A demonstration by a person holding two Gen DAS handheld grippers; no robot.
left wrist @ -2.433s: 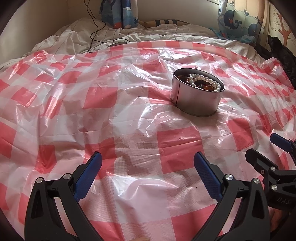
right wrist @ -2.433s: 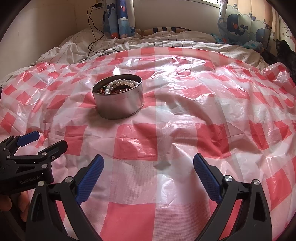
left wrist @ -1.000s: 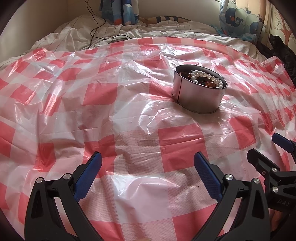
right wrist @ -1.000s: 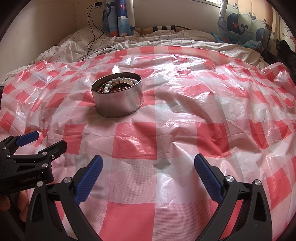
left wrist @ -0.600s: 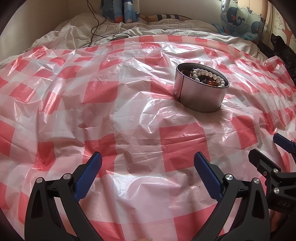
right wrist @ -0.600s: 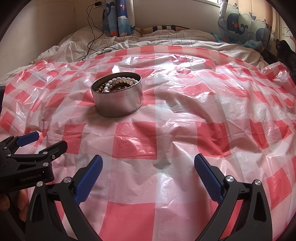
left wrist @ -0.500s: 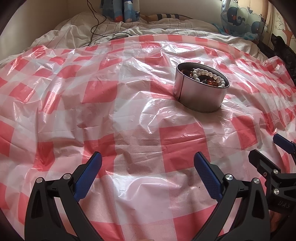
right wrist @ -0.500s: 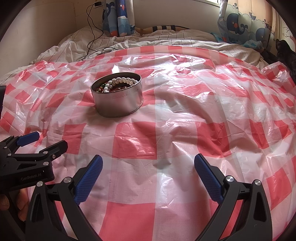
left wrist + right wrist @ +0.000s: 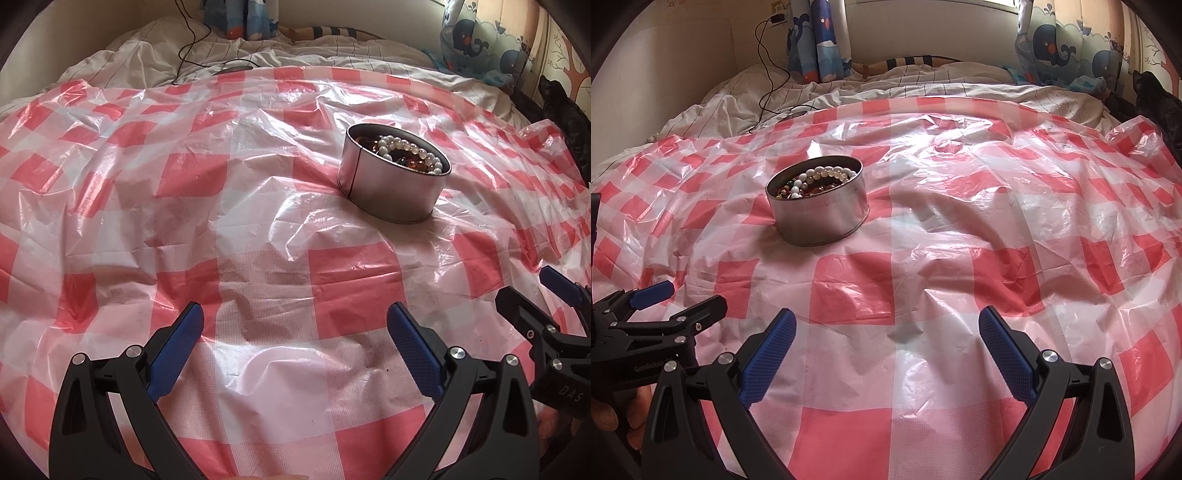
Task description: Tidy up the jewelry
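Observation:
A round silver tin (image 9: pixel 393 188) (image 9: pixel 820 218) stands on the red-and-white checked plastic sheet (image 9: pixel 258 229) (image 9: pixel 960 240). Inside it lie a white bead bracelet (image 9: pixel 410 147) (image 9: pixel 823 172) and several dark, amber and red beaded pieces. My left gripper (image 9: pixel 295 332) hovers open over the near part of the sheet, well short of the tin, with nothing between its blue pads. My right gripper (image 9: pixel 886 332) is likewise open and empty, the tin lying ahead to its left. Each gripper shows at the edge of the other's view: right gripper (image 9: pixel 546 299), left gripper (image 9: pixel 676 299).
The sheet covers a bed with crumpled white striped bedding (image 9: pixel 849 92) at the far end. A black cable (image 9: pixel 764 66) runs down from the wall onto the bedding. Whale-print curtains (image 9: pixel 1063 44) hang behind. A dark object (image 9: pixel 565 110) sits at the right edge. A hand (image 9: pixel 613 417) holds the left gripper.
Both grippers have stayed open and empty. The left view has tilted down and drifted slightly over the last seconds, so the tin sits a little higher in it; the right is nearly still.

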